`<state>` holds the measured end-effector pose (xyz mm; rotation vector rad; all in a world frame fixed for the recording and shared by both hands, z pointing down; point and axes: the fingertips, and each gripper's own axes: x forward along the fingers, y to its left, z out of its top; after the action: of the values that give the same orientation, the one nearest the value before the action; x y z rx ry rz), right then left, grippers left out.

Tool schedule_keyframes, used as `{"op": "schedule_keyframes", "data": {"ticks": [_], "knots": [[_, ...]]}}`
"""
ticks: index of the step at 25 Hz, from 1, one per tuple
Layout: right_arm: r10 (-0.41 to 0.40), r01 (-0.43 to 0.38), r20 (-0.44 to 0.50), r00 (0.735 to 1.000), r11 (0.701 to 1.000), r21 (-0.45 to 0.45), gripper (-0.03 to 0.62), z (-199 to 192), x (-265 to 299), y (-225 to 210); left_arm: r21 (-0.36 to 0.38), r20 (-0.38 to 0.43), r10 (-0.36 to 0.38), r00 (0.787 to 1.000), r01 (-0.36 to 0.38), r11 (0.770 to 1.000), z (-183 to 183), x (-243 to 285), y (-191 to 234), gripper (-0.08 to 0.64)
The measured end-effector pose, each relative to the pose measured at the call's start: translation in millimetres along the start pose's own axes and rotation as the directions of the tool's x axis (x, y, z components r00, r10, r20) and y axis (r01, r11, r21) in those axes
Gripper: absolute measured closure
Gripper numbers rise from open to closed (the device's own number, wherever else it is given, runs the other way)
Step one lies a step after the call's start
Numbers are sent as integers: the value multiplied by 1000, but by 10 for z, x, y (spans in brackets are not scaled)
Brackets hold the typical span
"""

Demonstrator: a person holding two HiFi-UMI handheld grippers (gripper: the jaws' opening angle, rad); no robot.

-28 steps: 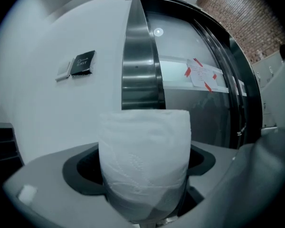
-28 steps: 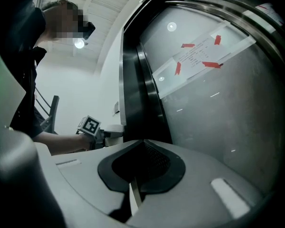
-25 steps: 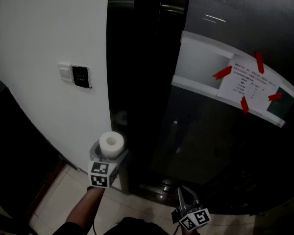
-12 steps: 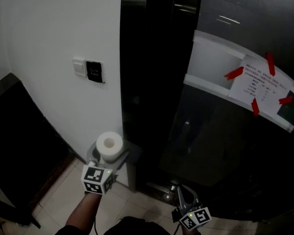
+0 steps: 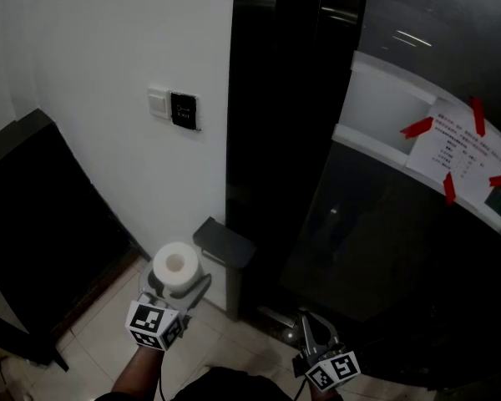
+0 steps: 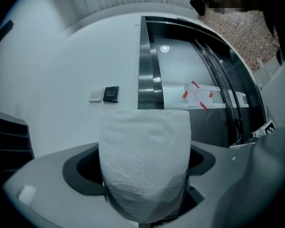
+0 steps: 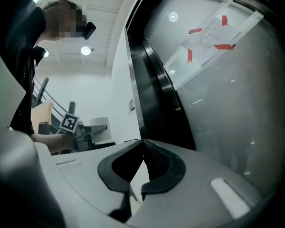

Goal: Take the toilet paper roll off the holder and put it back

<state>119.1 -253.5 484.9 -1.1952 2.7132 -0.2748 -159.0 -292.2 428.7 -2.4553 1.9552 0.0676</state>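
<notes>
Head view, nearest first: the right claw (image 5: 309, 331) sits low at the bottom edge, over the floor (image 5: 100, 341), pointing at the foot of a dark glass door (image 5: 376, 249). In the right gripper view its jaws are drawn narrow, tips together, with nothing between them. To its left, the left claw (image 5: 180, 281) is raised above the floor tiles and clamped on the roll (image 5: 176, 267), which stands upright with its core hole facing up. The left gripper view shows the roll (image 6: 145, 165) filling the gap between the jaws, both pressing its sides.

Just beyond the roll and to its right is the grey flat-topped holder (image 5: 224, 242), standing at the foot of the black door frame (image 5: 271, 124). The roll is clear of it, not touching.

Farther off, on the white wall (image 5: 83, 48), a pale switch (image 5: 159, 103) and a black panel (image 5: 184, 109) sit side by side. Farthest right, a notice (image 5: 451, 150) is fixed to the glass door with red tape.
</notes>
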Motion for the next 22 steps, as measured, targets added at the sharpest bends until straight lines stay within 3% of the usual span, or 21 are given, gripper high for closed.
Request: {"op": "schedule_keyframes", "data": {"ticks": [7, 11, 16, 22], "knots": [[25, -25, -1, 1000, 1000, 6, 578, 1, -47, 34, -79, -11, 46, 999, -47, 996, -257, -418, 10, 78], [38, -38, -14, 999, 999, 17, 578, -65, -37, 81, -67, -35, 72, 997, -74, 995, -311, -524, 60, 80], [46, -46, -20, 999, 999, 24, 578, -102, 1, 138, -52, -57, 70, 996, -73, 996, -330, -587, 90, 84], [55, -55, -23, 998, 998, 19, 578, -119, 79, 208, -124, -38, 63, 997, -67, 990, -281, -622, 190, 84]]}}
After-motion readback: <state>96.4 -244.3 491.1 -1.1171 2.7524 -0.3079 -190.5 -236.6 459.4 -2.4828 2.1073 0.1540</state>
